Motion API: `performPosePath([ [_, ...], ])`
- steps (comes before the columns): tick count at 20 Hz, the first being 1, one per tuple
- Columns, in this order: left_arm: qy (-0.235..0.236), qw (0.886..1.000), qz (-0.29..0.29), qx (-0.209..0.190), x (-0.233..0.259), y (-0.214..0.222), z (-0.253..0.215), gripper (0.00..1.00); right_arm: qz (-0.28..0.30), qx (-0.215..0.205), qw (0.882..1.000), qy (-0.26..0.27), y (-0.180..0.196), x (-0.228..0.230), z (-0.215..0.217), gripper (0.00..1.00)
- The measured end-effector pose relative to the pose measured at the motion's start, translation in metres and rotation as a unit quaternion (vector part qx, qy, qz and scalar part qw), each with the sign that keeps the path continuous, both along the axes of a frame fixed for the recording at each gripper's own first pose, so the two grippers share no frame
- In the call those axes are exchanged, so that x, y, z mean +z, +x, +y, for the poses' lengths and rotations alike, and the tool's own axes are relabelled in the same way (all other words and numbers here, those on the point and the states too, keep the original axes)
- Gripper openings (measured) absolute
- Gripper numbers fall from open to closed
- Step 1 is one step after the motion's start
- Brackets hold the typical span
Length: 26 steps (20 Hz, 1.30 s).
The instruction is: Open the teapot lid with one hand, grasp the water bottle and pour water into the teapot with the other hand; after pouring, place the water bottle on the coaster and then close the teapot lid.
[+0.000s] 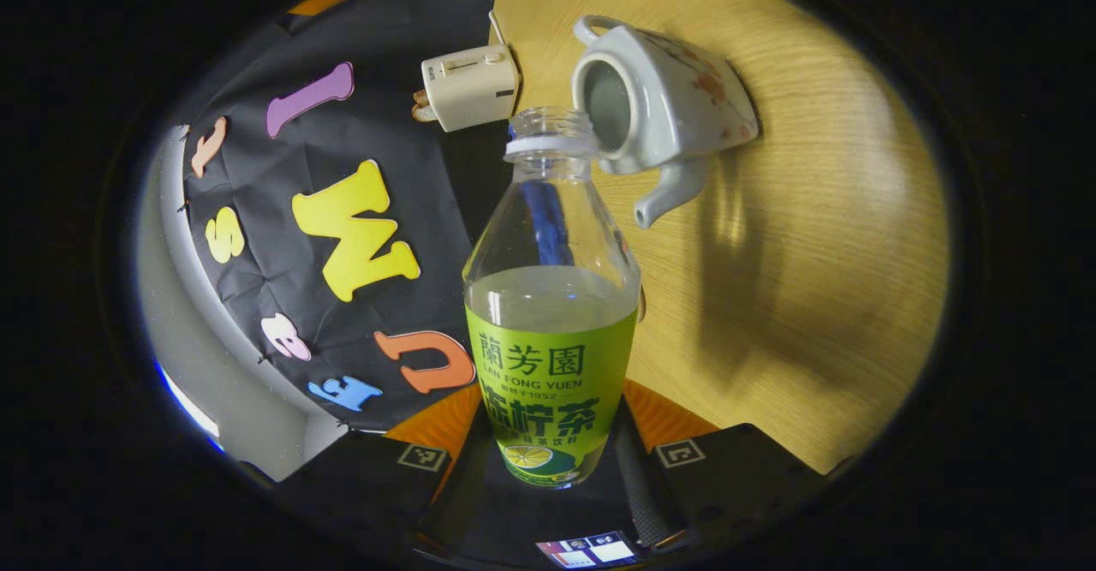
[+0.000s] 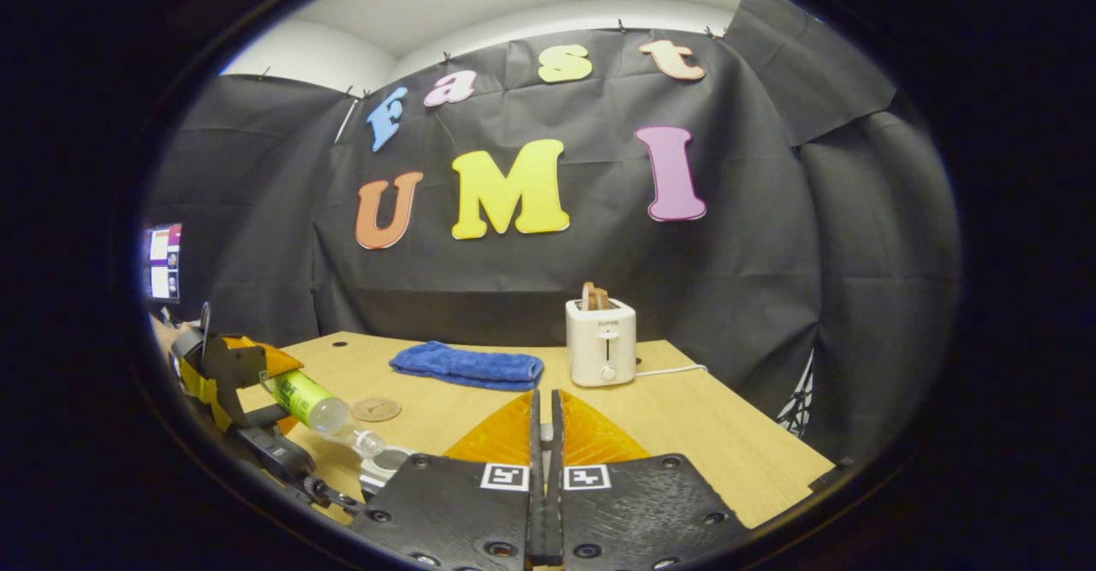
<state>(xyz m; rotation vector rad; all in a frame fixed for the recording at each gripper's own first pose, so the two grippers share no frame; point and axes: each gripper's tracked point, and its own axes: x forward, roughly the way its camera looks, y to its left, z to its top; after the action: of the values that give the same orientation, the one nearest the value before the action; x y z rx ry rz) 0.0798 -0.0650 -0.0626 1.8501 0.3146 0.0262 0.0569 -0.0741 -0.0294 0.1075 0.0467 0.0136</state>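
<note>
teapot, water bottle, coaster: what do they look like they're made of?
Teapot: likely glazed ceramic; glossy white body with painted reddish flowers.
Water bottle: clear thin plastic, probably PET; the liquid shows through, with a printed green label wrapped around it.
Coaster: small tan disc, matte; maybe cork or wood, too small to tell.

Uncapped bottle (image 1: 548, 314) tipped over lidless teapot (image 1: 659, 100) — coaster (image 2: 377, 409) bare.

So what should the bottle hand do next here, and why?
Probably tip a bit further. The left gripper holds the uncapped water bottle with its mouth right by the open teapot, yet plenty of liquid remains. The right gripper looks closed on something thin, likely the lid.
</note>
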Motion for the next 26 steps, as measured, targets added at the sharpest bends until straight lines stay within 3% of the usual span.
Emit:
performPosePath([
  [26, 0.128, 0.991, -0.026, -0.022, 0.028, 0.006, -0.007, 0.73, 0.005, 0.008, 1.000, -0.002, 0.002, -0.006, 0.002, 0.00],
])
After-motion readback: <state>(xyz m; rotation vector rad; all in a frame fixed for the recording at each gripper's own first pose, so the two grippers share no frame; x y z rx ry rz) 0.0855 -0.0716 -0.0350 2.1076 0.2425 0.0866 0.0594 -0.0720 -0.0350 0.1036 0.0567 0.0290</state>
